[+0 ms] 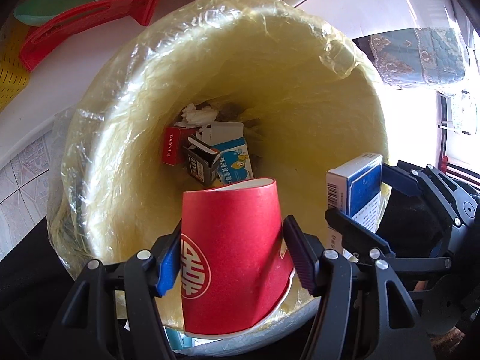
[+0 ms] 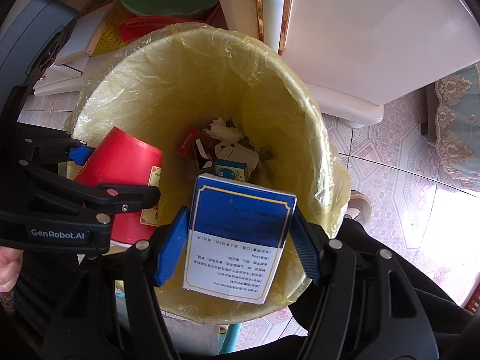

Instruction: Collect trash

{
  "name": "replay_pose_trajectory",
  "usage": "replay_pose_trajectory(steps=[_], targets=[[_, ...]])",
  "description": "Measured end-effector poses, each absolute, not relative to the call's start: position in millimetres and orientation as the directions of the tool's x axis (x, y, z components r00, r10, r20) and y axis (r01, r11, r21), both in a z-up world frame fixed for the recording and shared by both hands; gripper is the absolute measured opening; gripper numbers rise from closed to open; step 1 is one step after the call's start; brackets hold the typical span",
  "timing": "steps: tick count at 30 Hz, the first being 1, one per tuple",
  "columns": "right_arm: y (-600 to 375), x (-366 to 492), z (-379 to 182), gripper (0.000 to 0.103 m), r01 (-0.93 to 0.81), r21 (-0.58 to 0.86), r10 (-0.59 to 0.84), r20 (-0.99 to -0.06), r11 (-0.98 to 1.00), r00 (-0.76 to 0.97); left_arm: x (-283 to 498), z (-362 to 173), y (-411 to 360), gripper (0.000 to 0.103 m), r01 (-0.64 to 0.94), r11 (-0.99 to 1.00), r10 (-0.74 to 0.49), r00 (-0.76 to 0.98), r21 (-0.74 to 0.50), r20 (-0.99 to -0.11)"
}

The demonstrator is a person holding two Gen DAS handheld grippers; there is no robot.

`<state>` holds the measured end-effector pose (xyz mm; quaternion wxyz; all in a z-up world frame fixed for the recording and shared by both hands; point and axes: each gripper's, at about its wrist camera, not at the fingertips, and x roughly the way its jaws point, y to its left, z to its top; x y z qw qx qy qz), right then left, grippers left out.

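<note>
A round bin (image 1: 345, 96) lined with a yellowish plastic bag fills both views, also in the right wrist view (image 2: 294, 96). At its bottom lie small cartons (image 1: 234, 159) and crumpled tissue (image 1: 196, 114). My left gripper (image 1: 232, 258) is shut on a red paper cup (image 1: 231, 240), held over the bin's mouth with its opening pointing down into the bin. My right gripper (image 2: 240, 246) is shut on a blue and white box (image 2: 237, 240), also above the bin's mouth. The left gripper (image 2: 99, 180) and cup (image 2: 120, 165) show at the left in the right wrist view; the box (image 1: 360, 189) shows at right in the left wrist view.
A white cabinet (image 2: 360, 30) with a gold-trimmed handle stands just behind the bin. Red, green and yellow plastic items (image 1: 75, 15) are stacked at the back left. Patterned floor tiles (image 2: 405, 165) and an embroidered cloth (image 2: 459, 114) lie to the right.
</note>
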<state>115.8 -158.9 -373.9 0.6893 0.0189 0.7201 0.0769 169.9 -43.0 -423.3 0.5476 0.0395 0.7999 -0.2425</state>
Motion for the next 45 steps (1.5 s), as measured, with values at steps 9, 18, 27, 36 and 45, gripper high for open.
replay_pose_trajectory(steps=[9,18,27,36,45], targets=[[-157,117,-374,0.079,-0.086,0.135,0.132,-0.990,0.987,-0.040,170,-408,-41,0.081,0.346,0.884,-0.181,-0.364,-0.314,-0.913],[-152,117,-372,0.079,-0.089,0.129,0.126,-0.991,0.988,-0.042,167,-407,-41,0.086,0.343,0.892,-0.168,-0.352,-0.293,-0.921],[-159,116,-367,0.079,-0.070,0.119,0.117,-0.993,0.990,-0.035,167,-397,-34,0.088,0.333,0.904,-0.159,-0.318,-0.268,-0.935],[-165,111,-339,0.083,-0.045,0.049,0.051,-0.998,0.998,0.036,165,-363,-27,0.088,0.344,0.922,-0.122,-0.182,-0.180,-0.976],[-177,90,-284,0.089,0.030,0.054,0.048,-0.984,0.998,0.172,142,-303,-24,0.088,0.334,0.939,-0.090,0.007,-0.083,-0.996]])
